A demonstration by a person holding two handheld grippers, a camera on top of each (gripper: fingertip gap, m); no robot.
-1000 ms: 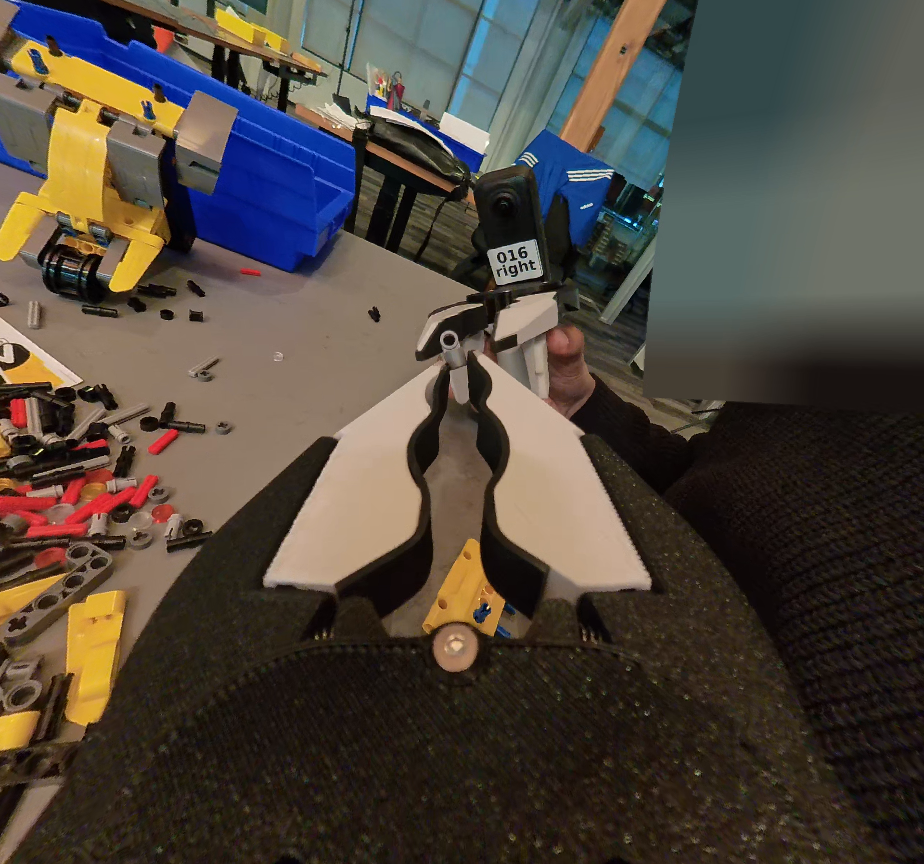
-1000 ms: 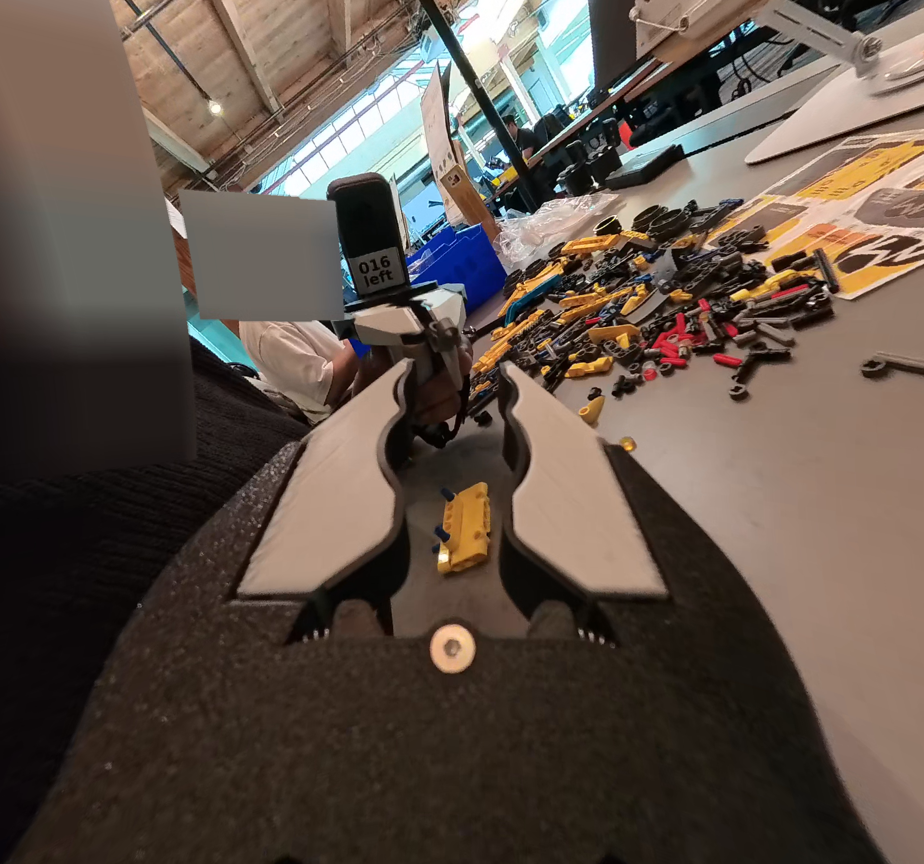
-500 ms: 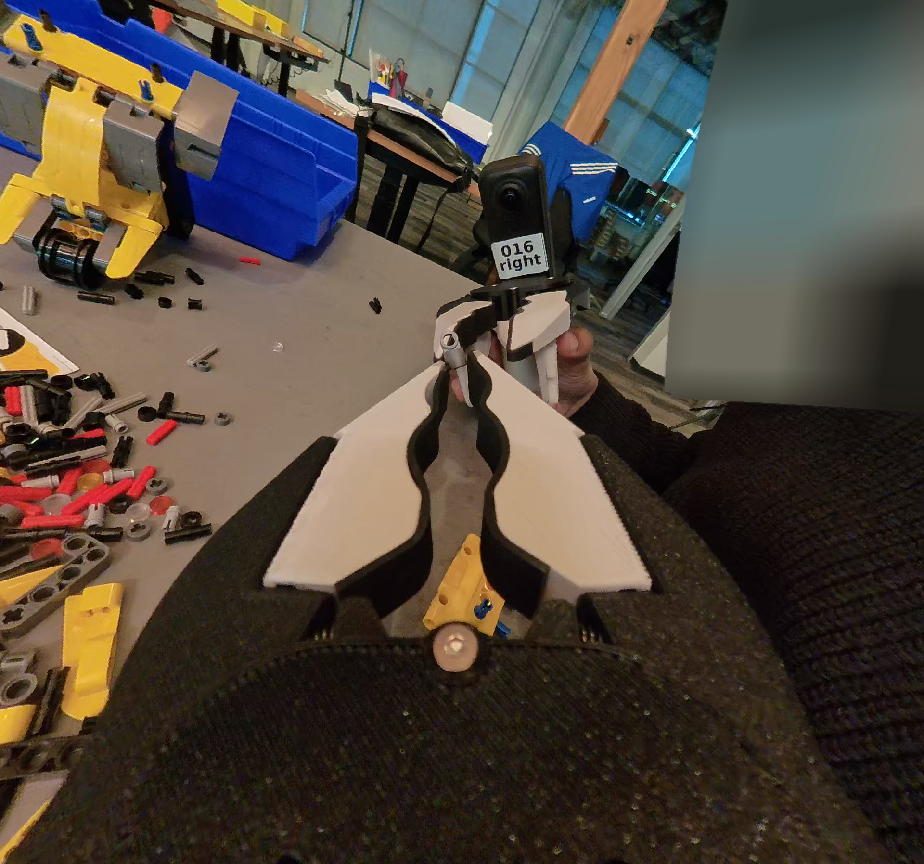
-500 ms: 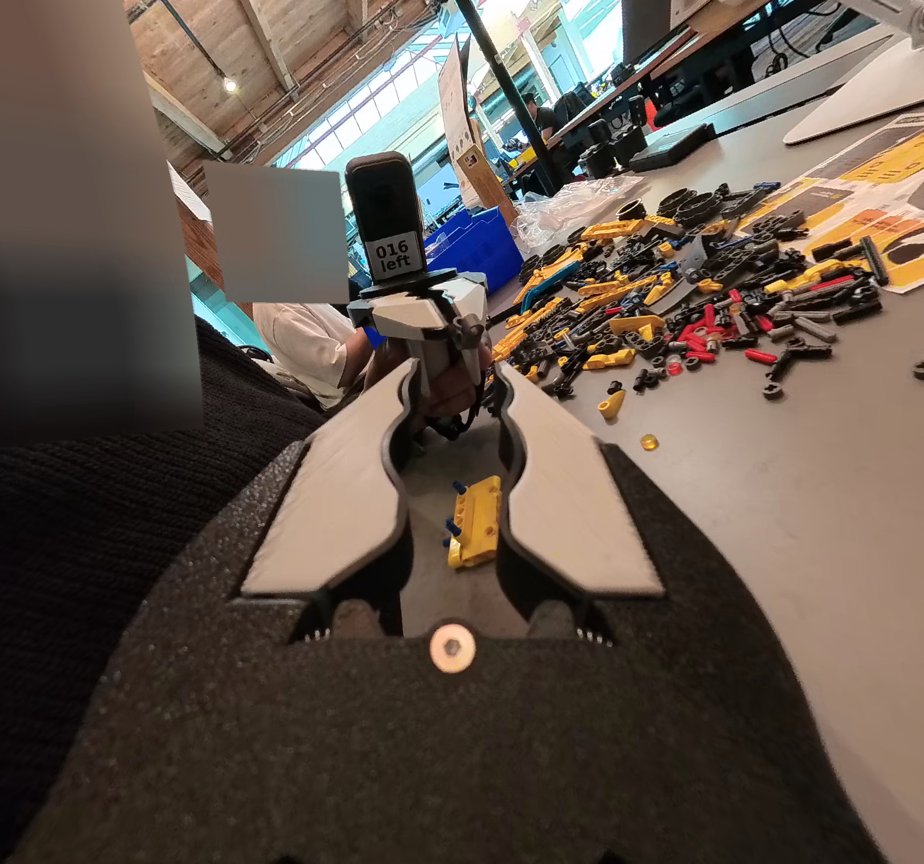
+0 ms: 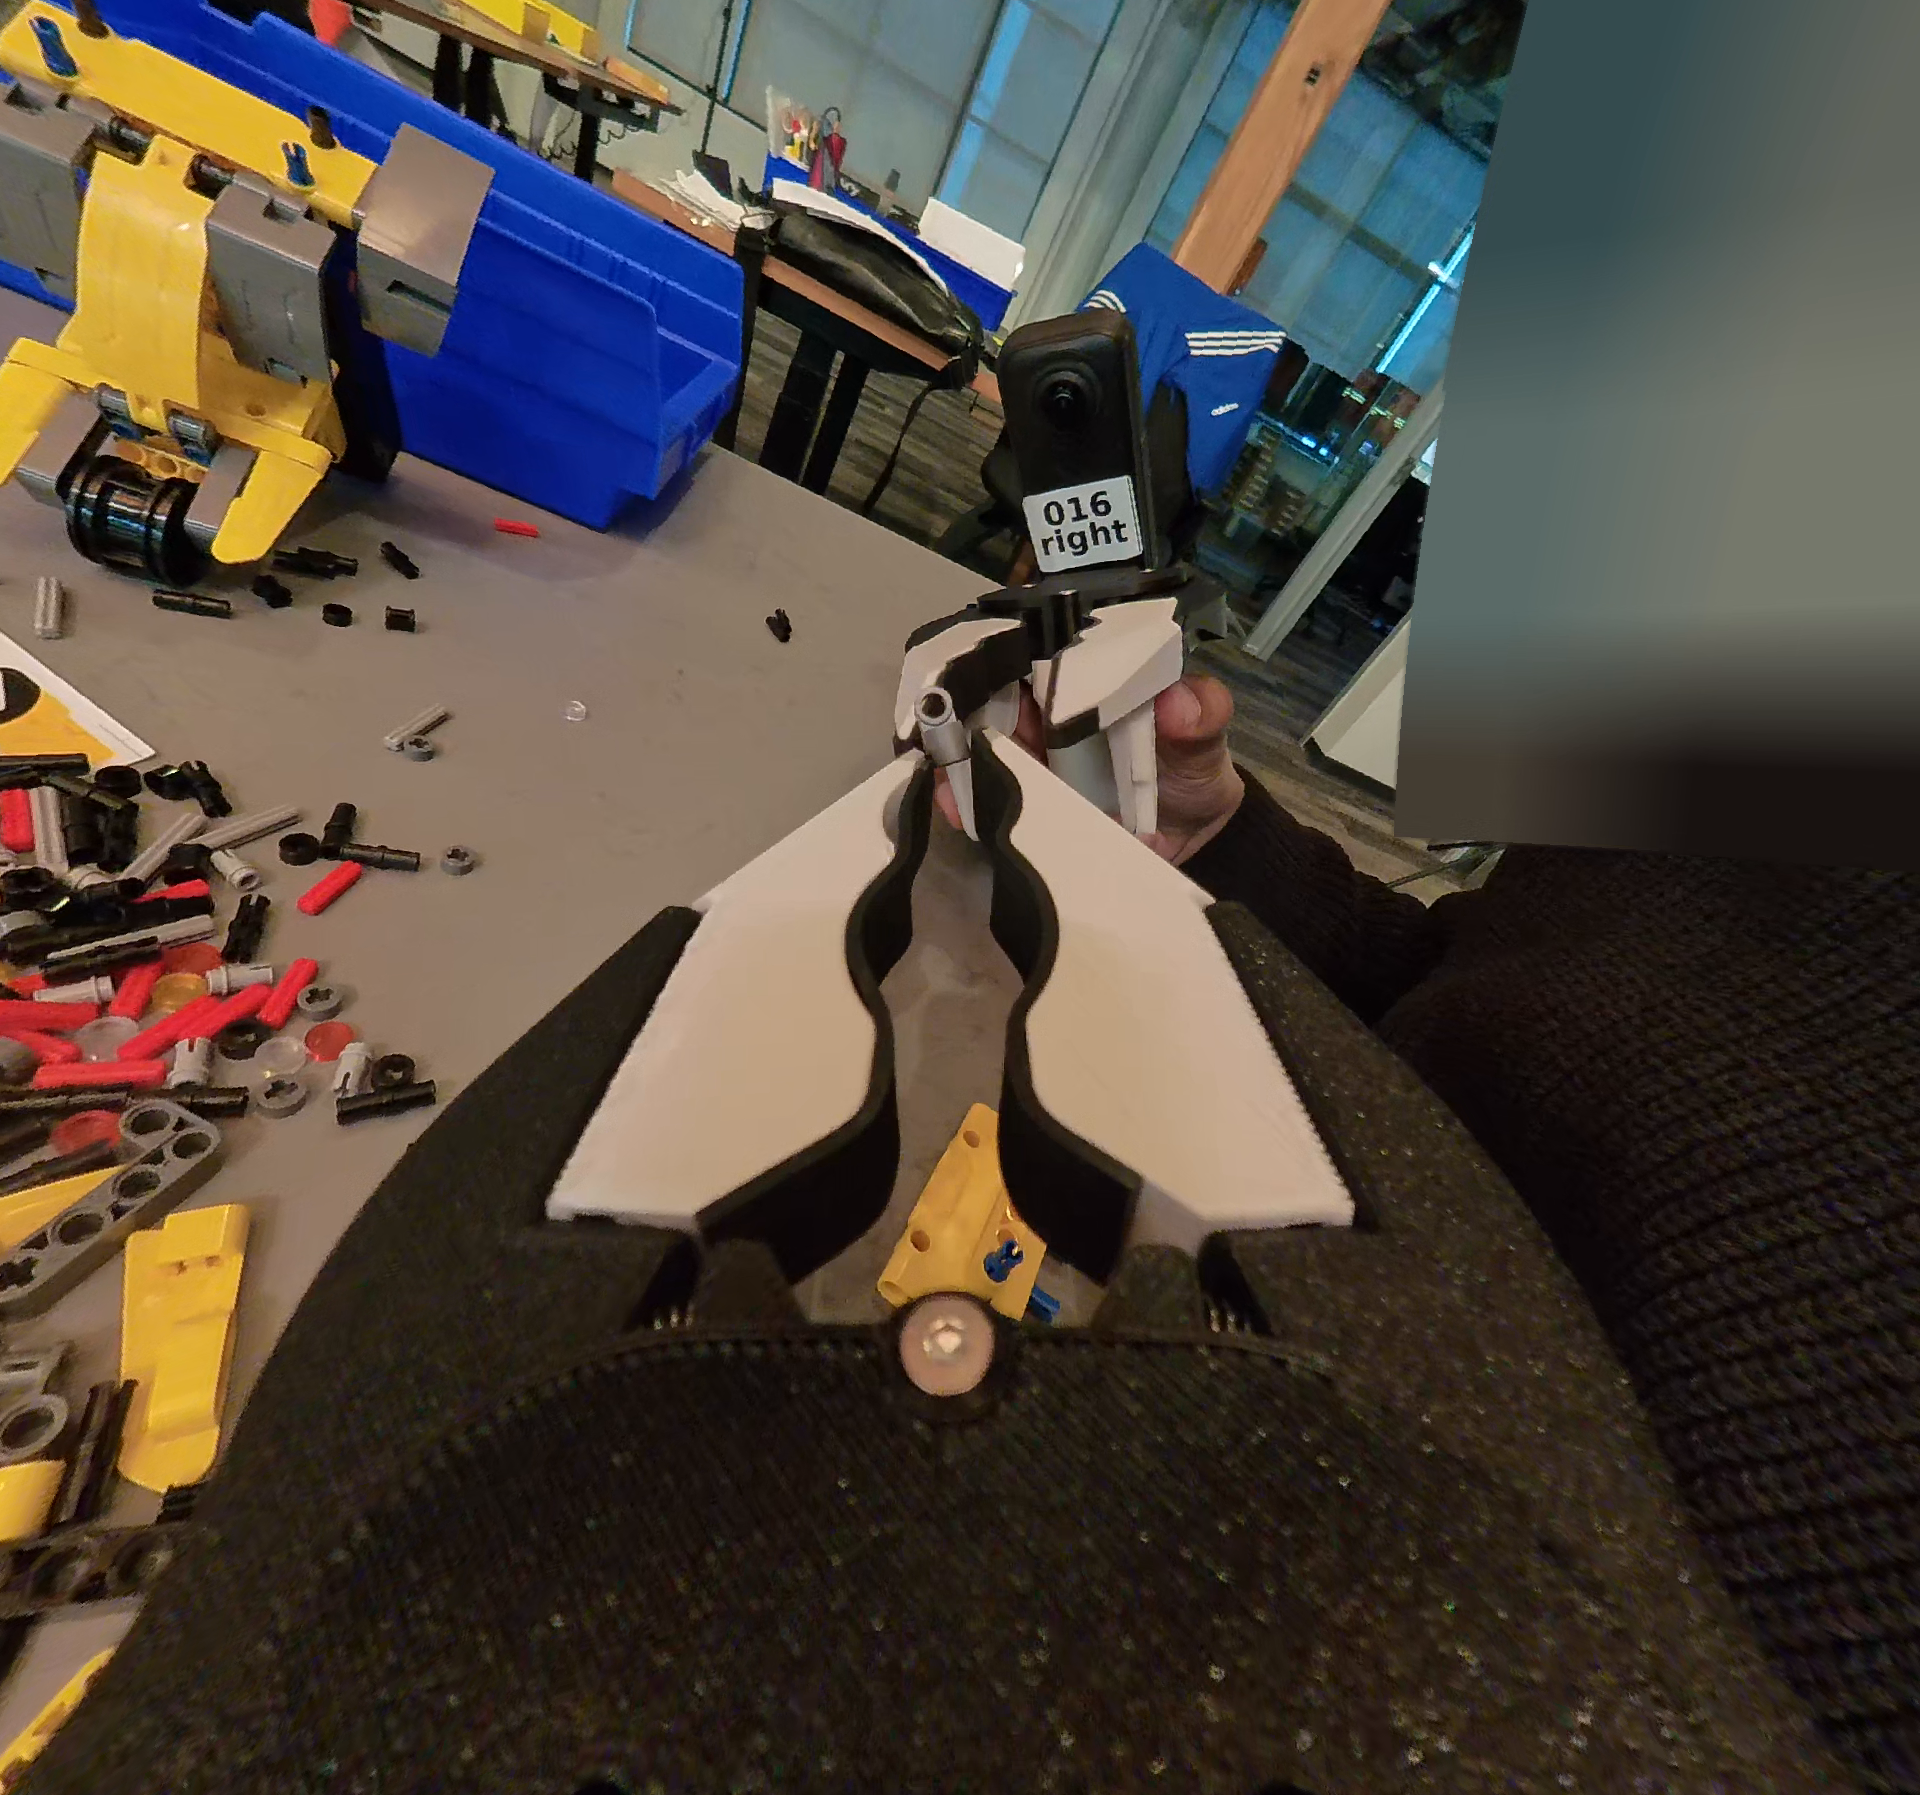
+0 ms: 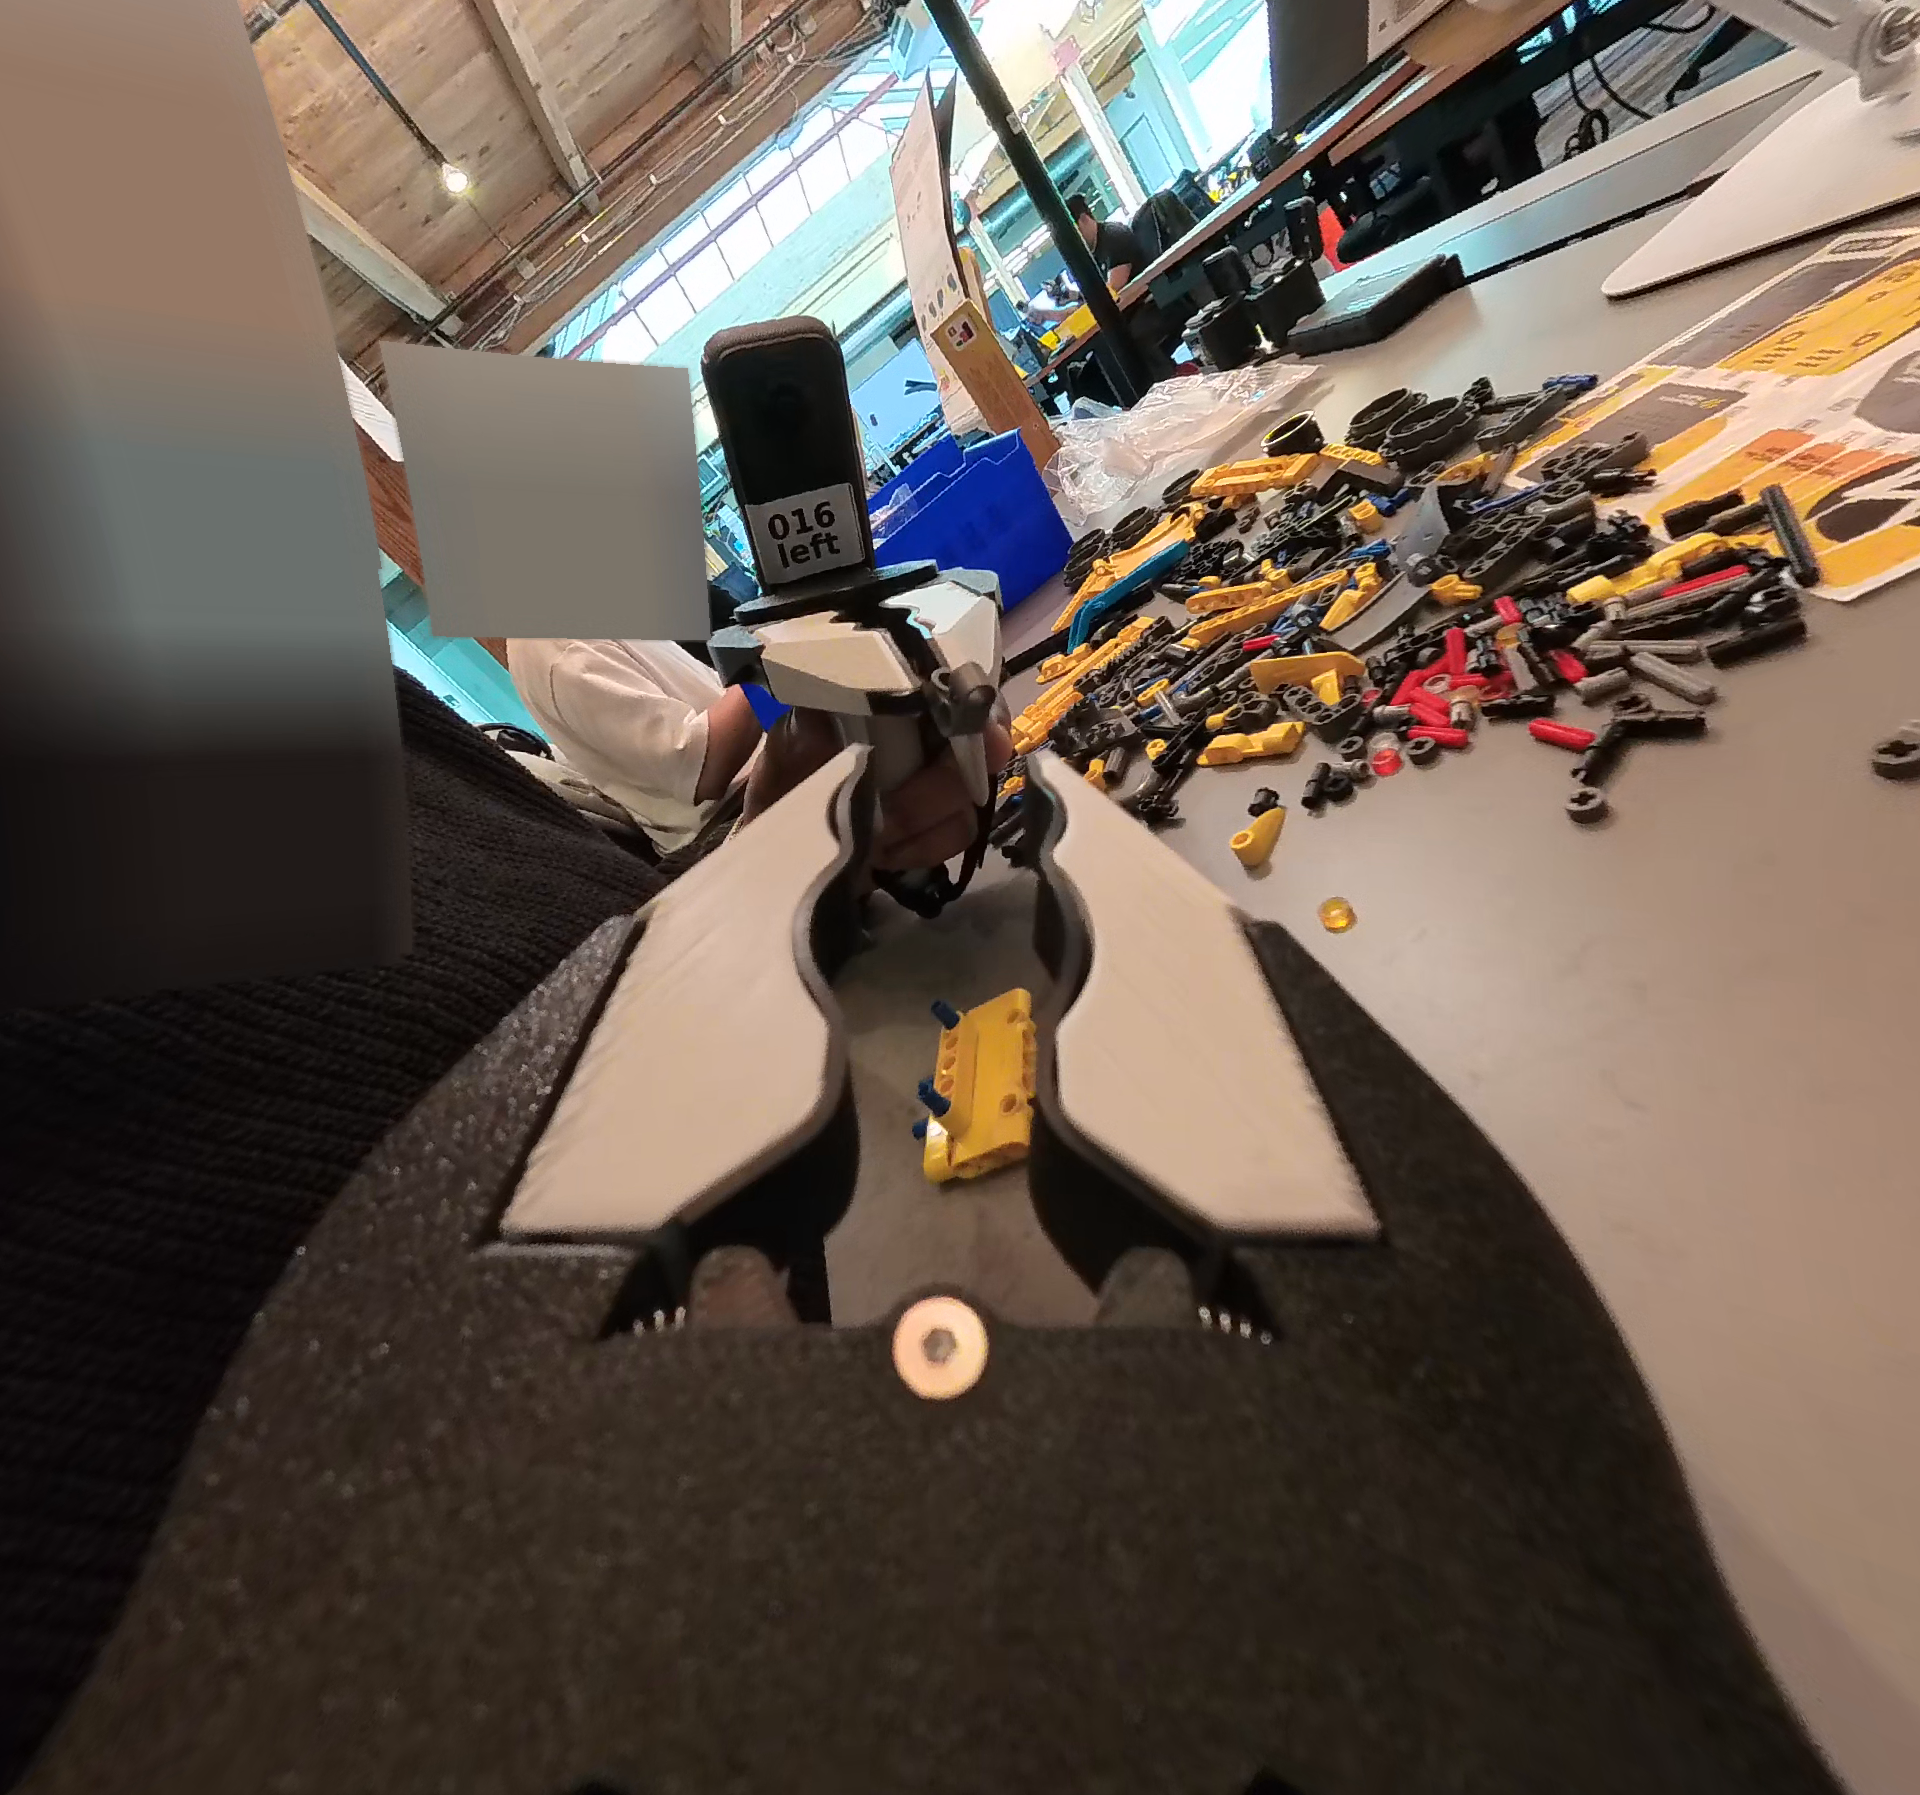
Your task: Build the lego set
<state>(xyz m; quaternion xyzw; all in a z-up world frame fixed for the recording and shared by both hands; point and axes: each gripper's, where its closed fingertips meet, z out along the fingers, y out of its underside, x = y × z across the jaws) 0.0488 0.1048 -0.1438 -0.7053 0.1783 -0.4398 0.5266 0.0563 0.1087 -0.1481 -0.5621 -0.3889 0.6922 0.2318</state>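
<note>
Left wrist view, left to right: a part-built yellow and grey model point(image 5: 197, 291) stood at the far left in front of a blue bin point(image 5: 582, 332). Loose red, black and grey pins point(image 5: 156, 997) lay scattered on the grey table point(image 5: 644, 706). The left gripper point(image 5: 951, 789) had its tips drawn close, only a narrow gap between them; whether they pinched anything I could not tell, the tips overlapping the other tool. A yellow beam with blue pins point(image 5: 961, 1215) lay on the table below, between the finger bases. Just past the tips the right gripper point(image 5: 1039, 696) faced back, held in a hand point(image 5: 1184, 758), with a small grey piece point(image 5: 940, 722) at its front, probably gripped.

Right wrist view: a dark knit sleeve point(image 6: 260, 1122) filled the left. The left gripper point(image 6: 914, 675) faced in. The right gripper point(image 6: 940, 789) stood narrowly parted, the yellow beam with blue pins point(image 6: 987, 1085) under the gap. A pile of yellow and black parts point(image 6: 1403, 623) and printed sheets point(image 6: 1766, 415) lay right.
</note>
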